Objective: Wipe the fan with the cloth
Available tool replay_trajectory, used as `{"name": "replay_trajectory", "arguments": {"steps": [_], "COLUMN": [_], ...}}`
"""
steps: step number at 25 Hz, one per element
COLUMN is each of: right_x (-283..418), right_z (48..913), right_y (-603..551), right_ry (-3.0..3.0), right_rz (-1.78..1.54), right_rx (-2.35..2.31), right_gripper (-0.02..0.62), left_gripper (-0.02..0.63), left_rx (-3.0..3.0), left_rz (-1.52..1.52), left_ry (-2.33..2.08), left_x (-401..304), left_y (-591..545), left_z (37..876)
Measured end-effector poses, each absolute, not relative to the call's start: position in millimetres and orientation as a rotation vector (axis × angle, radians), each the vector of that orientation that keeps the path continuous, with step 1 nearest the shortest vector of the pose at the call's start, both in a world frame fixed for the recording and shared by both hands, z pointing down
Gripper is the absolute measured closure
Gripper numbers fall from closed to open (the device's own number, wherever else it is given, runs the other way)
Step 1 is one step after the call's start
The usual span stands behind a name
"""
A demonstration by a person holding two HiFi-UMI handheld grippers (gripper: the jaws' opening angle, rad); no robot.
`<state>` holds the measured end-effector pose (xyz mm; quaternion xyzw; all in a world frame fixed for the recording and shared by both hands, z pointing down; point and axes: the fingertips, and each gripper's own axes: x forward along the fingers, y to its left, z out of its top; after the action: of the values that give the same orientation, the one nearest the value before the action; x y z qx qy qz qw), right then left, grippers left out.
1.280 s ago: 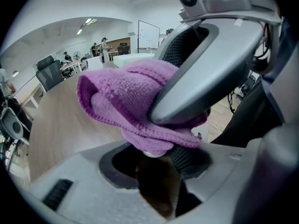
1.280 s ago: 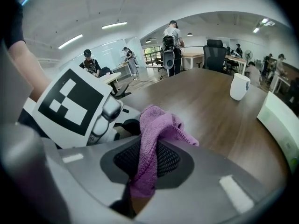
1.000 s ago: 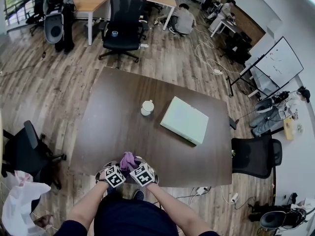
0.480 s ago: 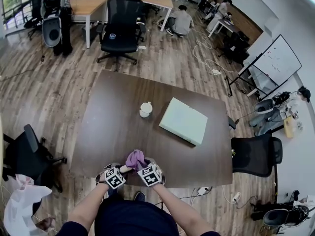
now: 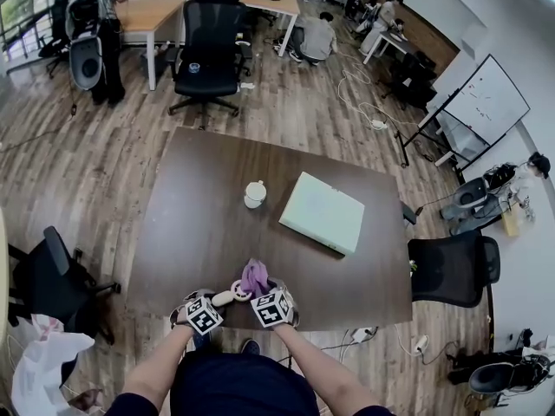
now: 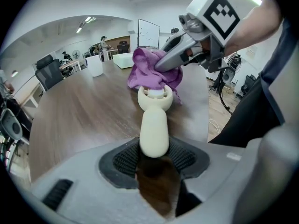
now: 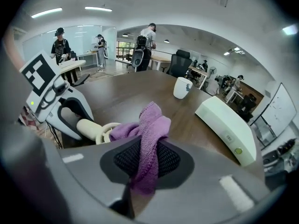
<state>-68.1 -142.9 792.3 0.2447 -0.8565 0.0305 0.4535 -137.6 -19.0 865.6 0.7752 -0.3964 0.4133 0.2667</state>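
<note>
A small cream hand-held fan [image 6: 154, 120] is held by its handle in my left gripper [image 6: 155, 155], which is shut on it; its round head [image 5: 238, 288] points away over the brown table's near edge. My right gripper [image 7: 145, 160] is shut on a purple cloth [image 7: 148, 132]. The purple cloth [image 6: 152, 71] lies draped over the far side of the fan's head [image 7: 106, 130]. In the head view both grippers sit side by side at the table's front edge, left gripper [image 5: 212, 306], right gripper [image 5: 260, 295], with the cloth [image 5: 254, 276] bunched above them.
On the dark brown table [image 5: 199, 206] stand a white mug [image 5: 254, 193] and a pale green flat box [image 5: 323, 212] further back. Black office chairs [image 5: 451, 271] stand right and left of the table. People work at desks in the back of the room.
My right gripper has carried the purple cloth to the right across the fan's head, which now shows between the two grippers. The left gripper has stayed where it was.
</note>
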Motion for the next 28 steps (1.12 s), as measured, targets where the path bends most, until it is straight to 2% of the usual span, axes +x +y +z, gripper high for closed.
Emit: {"name": "replay_trajectory", "arguments": {"steps": [6,13,20,28], "right_x": [-24,-17,-16,-3], "right_z": [812,819,829,828], "right_y": [-153,-147,-135,-129], "right_ry": [-2.055,-2.070,-2.042,-2.048], "right_rz": [0.120,0.159,0.159,0.172], "right_rx": [0.641,0.639,0.620,0.614], "right_gripper": [0.520,0.520,0.520,0.518], "left_gripper": [0.405,0.402,0.297,0.278], "left_rx": [2.087,2.073,2.128,2.198], "left_rz": [1.126,1.134,1.169,1.224], "left_ry": [-1.071,-1.078,-1.090,-1.046], "left_x": [-138,-143,-144,-113], "left_y": [-19,-17,-22,-67], "left_z": [866,870,858,828]}}
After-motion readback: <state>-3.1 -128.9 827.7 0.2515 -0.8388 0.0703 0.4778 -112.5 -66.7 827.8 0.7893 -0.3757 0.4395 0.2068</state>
